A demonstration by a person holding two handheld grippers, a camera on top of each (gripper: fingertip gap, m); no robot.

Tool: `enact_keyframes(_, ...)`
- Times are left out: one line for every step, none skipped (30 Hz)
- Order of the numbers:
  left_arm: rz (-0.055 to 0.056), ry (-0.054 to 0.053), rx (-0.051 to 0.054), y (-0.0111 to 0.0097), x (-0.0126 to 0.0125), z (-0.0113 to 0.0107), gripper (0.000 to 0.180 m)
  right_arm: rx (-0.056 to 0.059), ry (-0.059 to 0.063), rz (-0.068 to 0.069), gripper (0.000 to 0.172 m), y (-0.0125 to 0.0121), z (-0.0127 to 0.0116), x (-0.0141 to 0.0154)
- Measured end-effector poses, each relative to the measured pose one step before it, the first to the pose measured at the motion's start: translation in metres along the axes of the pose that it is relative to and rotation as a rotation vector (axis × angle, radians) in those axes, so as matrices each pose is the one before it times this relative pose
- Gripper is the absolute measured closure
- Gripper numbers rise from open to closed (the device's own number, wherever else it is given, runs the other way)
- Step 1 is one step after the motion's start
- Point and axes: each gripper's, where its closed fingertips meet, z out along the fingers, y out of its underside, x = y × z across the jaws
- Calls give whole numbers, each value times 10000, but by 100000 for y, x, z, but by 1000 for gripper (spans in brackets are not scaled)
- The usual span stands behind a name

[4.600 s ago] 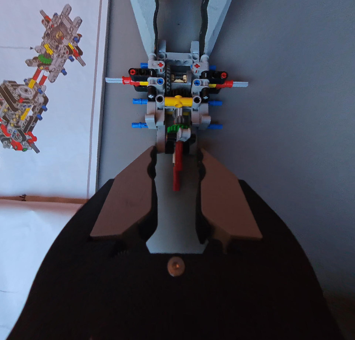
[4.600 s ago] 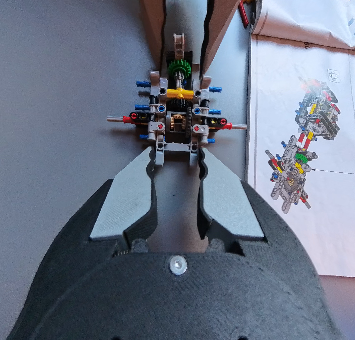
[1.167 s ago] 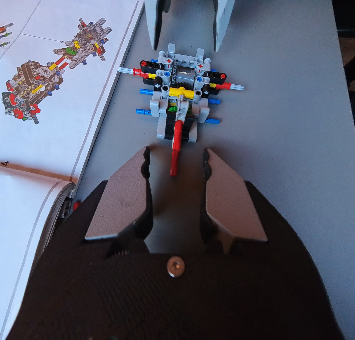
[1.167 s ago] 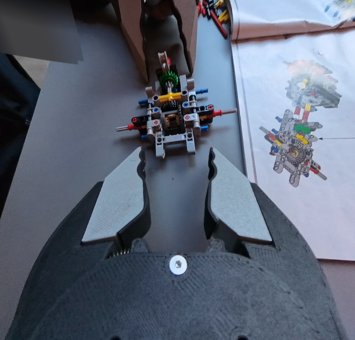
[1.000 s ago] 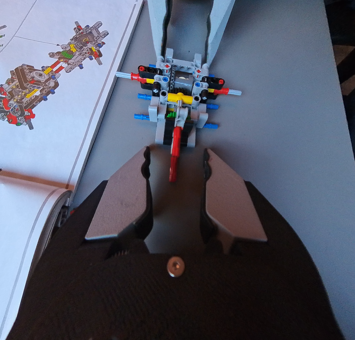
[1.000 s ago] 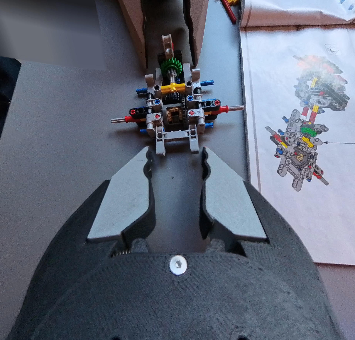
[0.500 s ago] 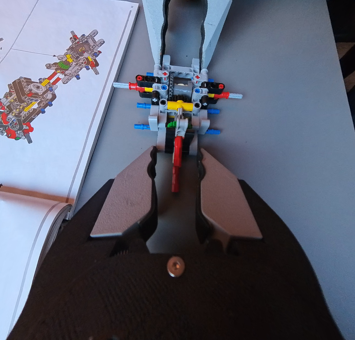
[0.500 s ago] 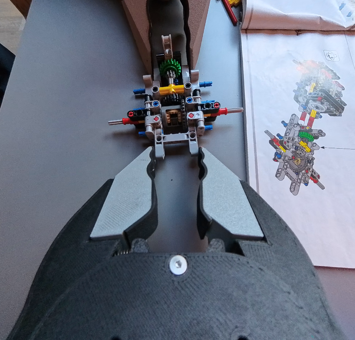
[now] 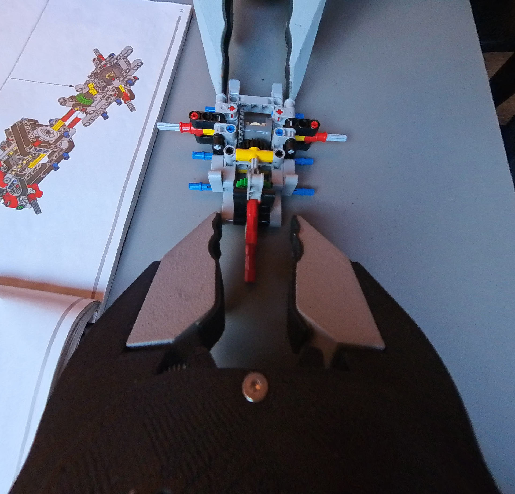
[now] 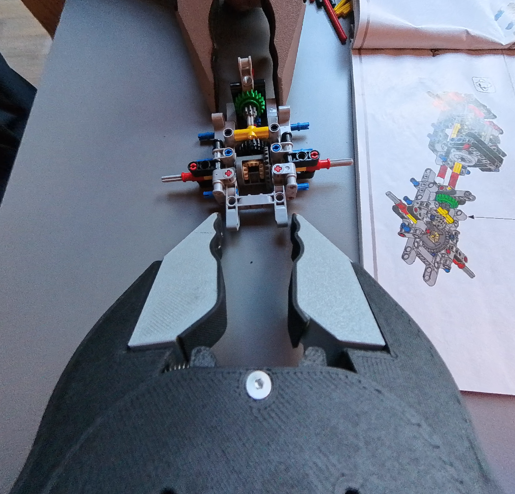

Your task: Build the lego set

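Grey-and-black brick assembly (image 9: 252, 157) is lying on the grey table (image 9: 390, 174), just right of an open instruction booklet (image 9: 83, 118). Left gripper (image 9: 254, 224) and right gripper (image 10: 255, 222) are bracketing opposite ends, both spread open, gripping nothing; the assembly is resting unlifted.

Hobby desk: grey tabletop (image 10: 111, 118), open building-instruction booklet (image 9: 69, 174), loose parts (image 10: 331, 4).
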Motion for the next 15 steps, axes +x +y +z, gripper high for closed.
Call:
enact_keyframes(14,5,-4,7,53,-2,133,56,-1,42,126,-44,-84,51)
enact_keyframes(16,6,-4,20,60,-1,131,25,22,34,126,-8,-49,66)
enact_keyframes(19,-10,-6,10,30,-4,130,-1,18,16,126,17,-22,44)
enact_keyframes(16,-6,-5,8,22,-3,130,-6,12,6,125,15,2,26)
enact_keyframes(7,-3,-2,3,4,-1,130,1,13,8,125,-3,1,27)
enact_keyframes(-4,8,1,3,6,-4,130,13,11,17,125,-14,-13,26)
enact_keyframes(-15,31,5,-4,18,-2,129,29,12,22,125,-34,-37,39)
enact_keyframes(-25,51,9,-13,33,-11,129,51,8,28,125,-60,-44,37)
enact_keyframes(-30,57,10,-5,30,-21,128,59,4,31,125,-75,-67,37)
enact_keyframes(-33,72,10,-5,53,-22,126,59,9,30,125,-67,-61,45)
enact_keyframes(-26,103,13,-11,113,-32,124,63,6,18,125,-76,-70,28)
enact_keyframes(-39,54,13,13,47,-58,123,91,16,2,125,-103,-97,28)
enact_keyframes(-35,60,13,55,74,-87,122,129,40,-23,126,-173,-126,22)
enact_keyframes(-19,106,19,75,163,-125,123,191,65,-59,127,-273,-167,27)
enact_keyframes(-1,71,19,93,126,-156,124,265,48,-56,129,-426,-177,-20)
